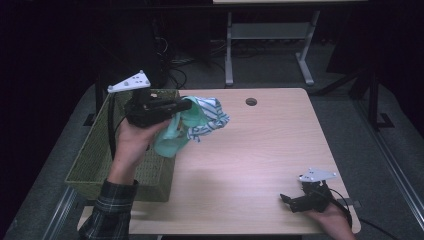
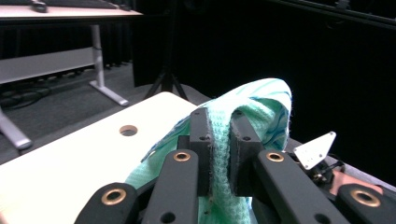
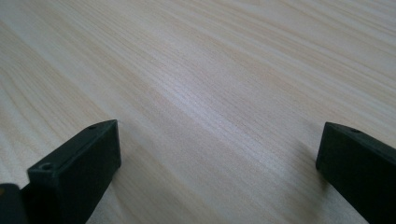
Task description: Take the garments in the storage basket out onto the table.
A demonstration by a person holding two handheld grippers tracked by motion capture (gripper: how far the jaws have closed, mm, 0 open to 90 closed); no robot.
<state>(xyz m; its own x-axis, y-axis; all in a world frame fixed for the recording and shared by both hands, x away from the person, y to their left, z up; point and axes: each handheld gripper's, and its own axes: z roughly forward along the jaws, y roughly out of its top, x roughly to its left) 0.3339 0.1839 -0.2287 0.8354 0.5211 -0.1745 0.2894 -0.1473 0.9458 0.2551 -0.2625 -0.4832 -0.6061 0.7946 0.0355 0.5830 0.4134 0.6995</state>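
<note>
A mint-green cloth with blue and white stripes (image 1: pixel 197 122) hangs in the air over the table's left side, next to a green woven basket (image 1: pixel 95 160). My left gripper (image 1: pixel 182 106) is shut on it. In the left gripper view the cloth (image 2: pixel 261 105) is pinched between the two black jaws and folds over their tips. My right gripper (image 1: pixel 286 200) rests low on the wooden table (image 1: pixel 260 150) near the front right corner. Its jaws stand wide apart over bare wood (image 3: pixel 210 93) with nothing between them.
The basket stands along the table's left edge. A round cable hole (image 1: pixel 251 101) sits near the table's far edge. Beyond it stands another desk's grey metal frame (image 1: pixel 270 35) on a dark floor with cables.
</note>
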